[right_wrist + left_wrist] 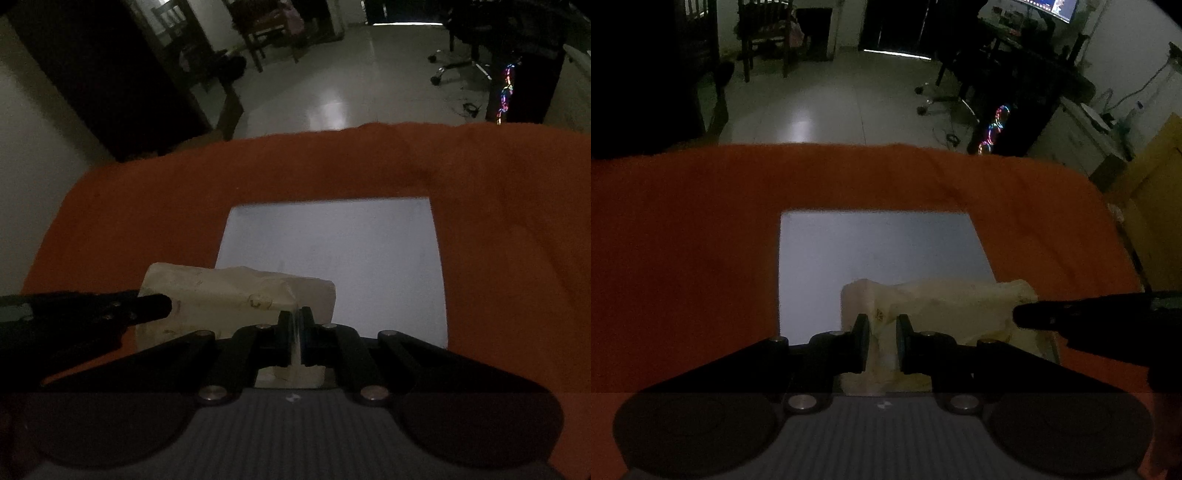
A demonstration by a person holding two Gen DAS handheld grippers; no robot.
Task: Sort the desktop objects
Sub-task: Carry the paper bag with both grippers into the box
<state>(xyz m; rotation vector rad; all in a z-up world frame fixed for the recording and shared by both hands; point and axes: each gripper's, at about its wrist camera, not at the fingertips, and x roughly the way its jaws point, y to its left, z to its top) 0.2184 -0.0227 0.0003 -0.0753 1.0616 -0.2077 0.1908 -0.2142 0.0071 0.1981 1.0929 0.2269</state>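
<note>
Cream cloth point(945, 306) — crumpled, on white sheet point(879, 251), near edge of orange-covered table point(683, 240). Left claw point(882, 341) and right claw point(295, 338) — each pinching a cloth fold.

No text, label, brand or number can be read here. The cream cloth point(945, 306) ahead of the fingers carries a small dark mark point(878, 315), too blurred to make out. The lit monitor point(1052, 7) far ahead and to the right shows bright patches, but nothing on it can be read.
</note>
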